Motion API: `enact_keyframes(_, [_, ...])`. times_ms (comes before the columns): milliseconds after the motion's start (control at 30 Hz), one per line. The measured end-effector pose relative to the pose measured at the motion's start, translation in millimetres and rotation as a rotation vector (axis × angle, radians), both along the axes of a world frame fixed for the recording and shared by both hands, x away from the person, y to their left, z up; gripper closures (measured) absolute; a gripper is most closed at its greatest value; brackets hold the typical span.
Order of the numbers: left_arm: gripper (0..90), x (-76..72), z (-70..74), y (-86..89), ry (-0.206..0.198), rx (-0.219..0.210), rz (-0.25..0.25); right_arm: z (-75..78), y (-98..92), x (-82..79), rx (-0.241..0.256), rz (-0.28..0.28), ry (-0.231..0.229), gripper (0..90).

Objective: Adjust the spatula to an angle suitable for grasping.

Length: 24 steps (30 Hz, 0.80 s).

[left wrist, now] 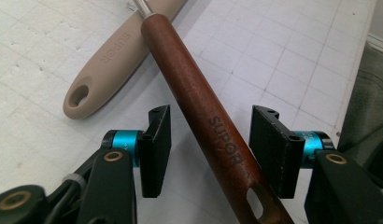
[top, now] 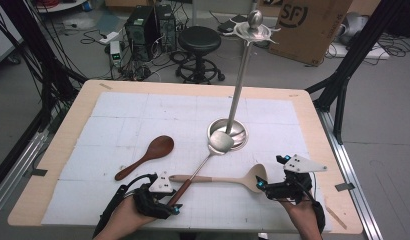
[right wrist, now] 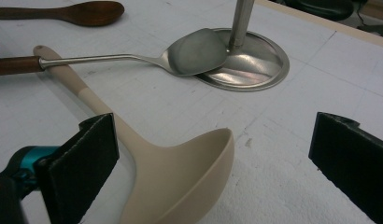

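Your left claw (left wrist: 210, 151) stands apart astride the spatula's brown handle (left wrist: 203, 107), which runs straight ahead between its jaws, while your right claw (right wrist: 213, 158) gapes wide around the beige ladle (right wrist: 180, 172).

black jaws, teal collars, brass screws

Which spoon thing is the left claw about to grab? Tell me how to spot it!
Find the tall metal stand mid-table. A steel spatula rests its blade on the stand's round base, and its handle runs back between the open left claw. Unlike the beige ladle it crosses, it has a dark reddish-brown handle.
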<state>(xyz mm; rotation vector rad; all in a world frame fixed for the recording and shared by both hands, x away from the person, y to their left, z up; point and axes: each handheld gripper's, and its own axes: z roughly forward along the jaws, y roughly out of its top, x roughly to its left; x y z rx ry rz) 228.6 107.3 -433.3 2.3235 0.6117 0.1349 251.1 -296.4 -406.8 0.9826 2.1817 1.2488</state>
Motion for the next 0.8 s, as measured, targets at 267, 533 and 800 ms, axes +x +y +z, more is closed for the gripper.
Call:
enact_keyframes(267, [51.5,-0.1,-0.5,-0.4,0.004,0.006,-0.003,0.1,0.0,-0.3,-0.001,0.0,0.0,0.4])
enact_keyframes(533, [55.0,0.3,-0.7,0.2,0.009,0.008,-0.005,0.0,0.2,0.0,0.0,0.003,-0.005,0.4])
enact_keyframes(800, [56.7,0.9,-0.6,1.8,0.01,0.006,0.001,-0.1,0.2,0.2,-0.001,0.007,-0.006,0.3])
